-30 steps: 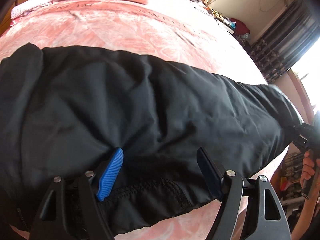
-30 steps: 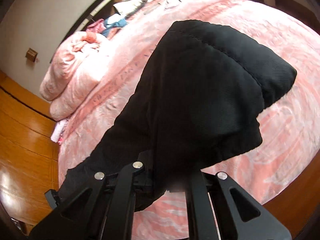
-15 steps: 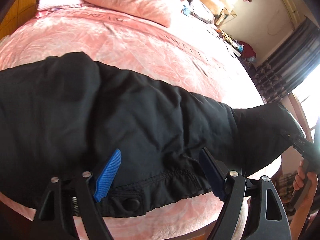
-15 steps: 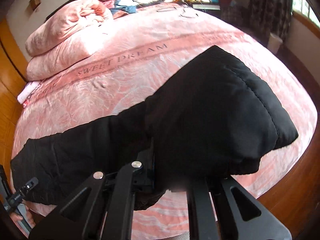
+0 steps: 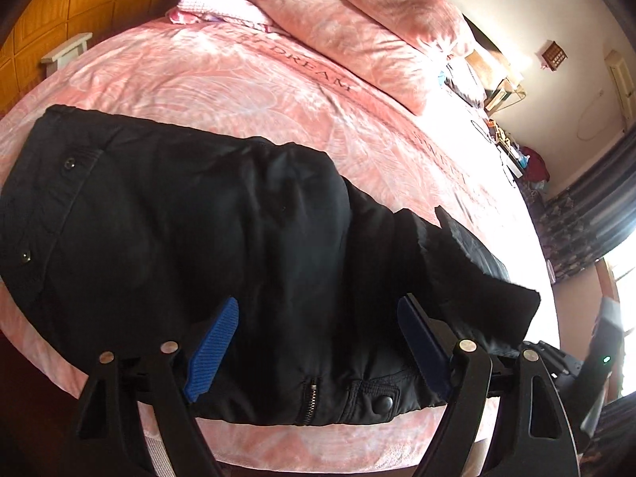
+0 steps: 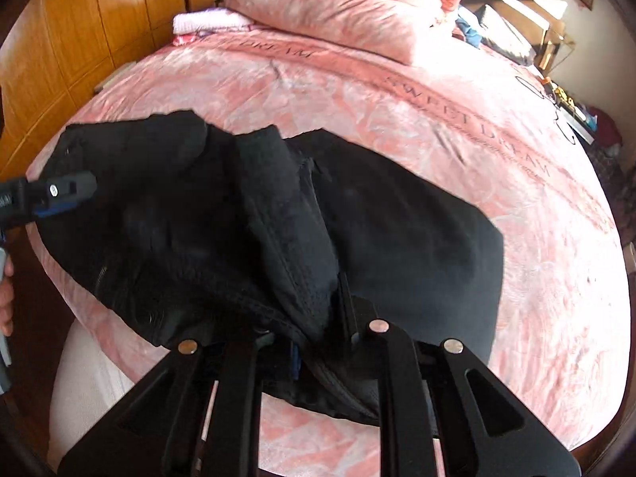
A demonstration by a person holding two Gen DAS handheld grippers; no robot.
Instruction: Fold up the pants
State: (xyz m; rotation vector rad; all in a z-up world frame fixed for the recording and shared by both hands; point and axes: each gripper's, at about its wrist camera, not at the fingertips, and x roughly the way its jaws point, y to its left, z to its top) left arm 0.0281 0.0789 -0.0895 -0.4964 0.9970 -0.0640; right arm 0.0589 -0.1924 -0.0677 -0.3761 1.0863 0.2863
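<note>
Black padded pants [image 5: 198, 238] lie across the near edge of a pink bed [image 5: 238, 79], waistband with snaps and zipper toward me. My left gripper [image 5: 318, 346] is open, its blue pads [image 5: 212, 353] spread over the waist area without clamping it. My right gripper [image 6: 318, 342] is shut on the leg end of the pants [image 6: 302, 262], carried over onto the waist part; the fold shows in the right wrist view. The left gripper also shows at the left edge there [image 6: 47, 194].
Pink pillows [image 5: 357, 28] and a folded pink towel [image 5: 214, 4] lie at the head of the bed. A wooden wardrobe [image 6: 79, 28] stands on the left. Cluttered furniture [image 5: 505, 91] and dark curtains [image 5: 588, 218] are on the far right.
My right gripper has carried the leg end of the pants across toward the waist, folding them over. My left gripper has stayed open over the waistband and the view has pulled back.
</note>
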